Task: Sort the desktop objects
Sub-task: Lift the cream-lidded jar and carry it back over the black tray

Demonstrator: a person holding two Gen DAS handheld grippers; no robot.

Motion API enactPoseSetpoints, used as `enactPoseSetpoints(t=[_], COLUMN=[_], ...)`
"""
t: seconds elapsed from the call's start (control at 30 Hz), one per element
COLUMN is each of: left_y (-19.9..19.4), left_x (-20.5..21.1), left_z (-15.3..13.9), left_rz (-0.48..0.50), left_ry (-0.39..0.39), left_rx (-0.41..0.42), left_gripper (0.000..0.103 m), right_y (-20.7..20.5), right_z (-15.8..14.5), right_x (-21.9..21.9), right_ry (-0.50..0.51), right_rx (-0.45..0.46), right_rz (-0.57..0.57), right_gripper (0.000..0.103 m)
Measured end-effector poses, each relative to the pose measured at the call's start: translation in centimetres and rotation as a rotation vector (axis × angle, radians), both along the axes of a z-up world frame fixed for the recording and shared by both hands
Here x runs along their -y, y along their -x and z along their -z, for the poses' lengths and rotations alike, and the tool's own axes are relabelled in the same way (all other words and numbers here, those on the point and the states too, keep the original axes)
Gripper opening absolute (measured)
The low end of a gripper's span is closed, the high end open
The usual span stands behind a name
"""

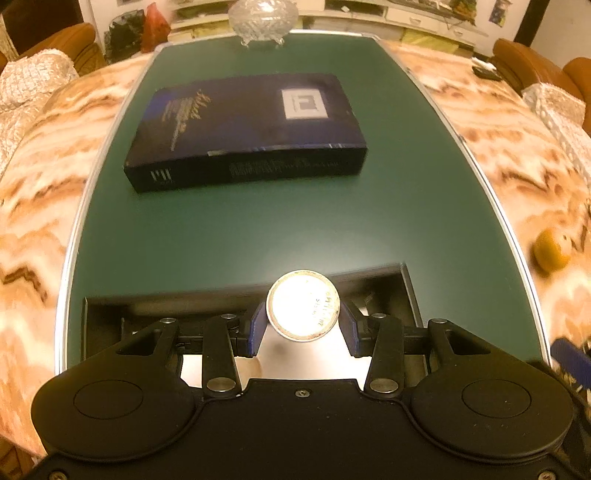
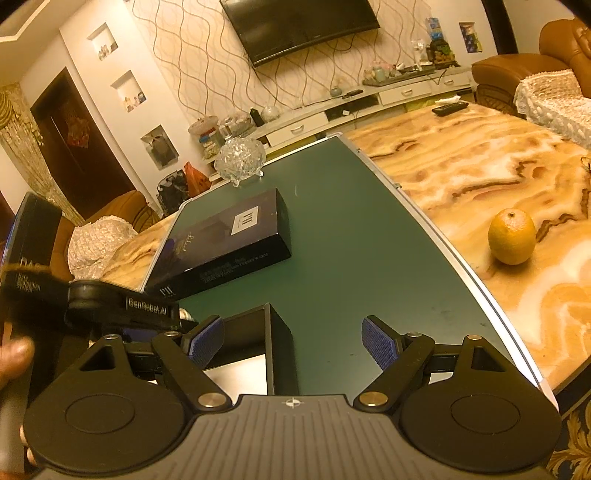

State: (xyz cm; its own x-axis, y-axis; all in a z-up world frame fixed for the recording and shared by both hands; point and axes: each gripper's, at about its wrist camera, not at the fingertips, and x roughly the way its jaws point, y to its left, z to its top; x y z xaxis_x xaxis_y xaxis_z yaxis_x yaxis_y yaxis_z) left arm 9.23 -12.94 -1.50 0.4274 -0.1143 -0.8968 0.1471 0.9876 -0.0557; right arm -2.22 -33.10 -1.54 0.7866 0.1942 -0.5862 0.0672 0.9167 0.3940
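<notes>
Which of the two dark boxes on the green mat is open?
The near black box, under the left tool: lidless, pale interior showing. The far dark blue box, near the glass bowl, lies closed.

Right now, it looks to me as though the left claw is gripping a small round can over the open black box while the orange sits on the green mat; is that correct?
Not quite: the orange sits on the marble tabletop, off the green mat, as the right wrist view shows. The rest holds: the left claw grips the small round can over the open black box.

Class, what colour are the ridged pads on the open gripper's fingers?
Blue pads on black fingers, clearest in the right wrist view.
</notes>
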Motion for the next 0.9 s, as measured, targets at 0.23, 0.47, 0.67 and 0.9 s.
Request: enactPoseSetpoints(t=[0.23,0.47,0.67,0.9], left_y=[1.4,1.9,1.6,1.2], left_x=[1.1,2.2,2.4,2.4], left_z=[0.9,2.6,4.4,5.6], left_rz=[0.014,0.018,-0.003,-0.015], left_ry=[0.004,-0.016,-0.033,-0.037], left_rx=[-0.025,-0.055,-0.084,-0.1], left_gripper=[0.041,0.041,0.041,0.041], right_y=[0.8,1.5,1.7,1.8], right_z=[-0.5,-0.8,-0.8,-0.7], right_x=[0.4,0.9,1.1,1.4], right_ry=[-0.002,-0.007,-0.01,-0.013], right_rx=[0.012,0.019,0.021,0.019], right_rz=[0.009,0.018,0.02,0.023], right_gripper=[0.085,0.085,0.085,0.085])
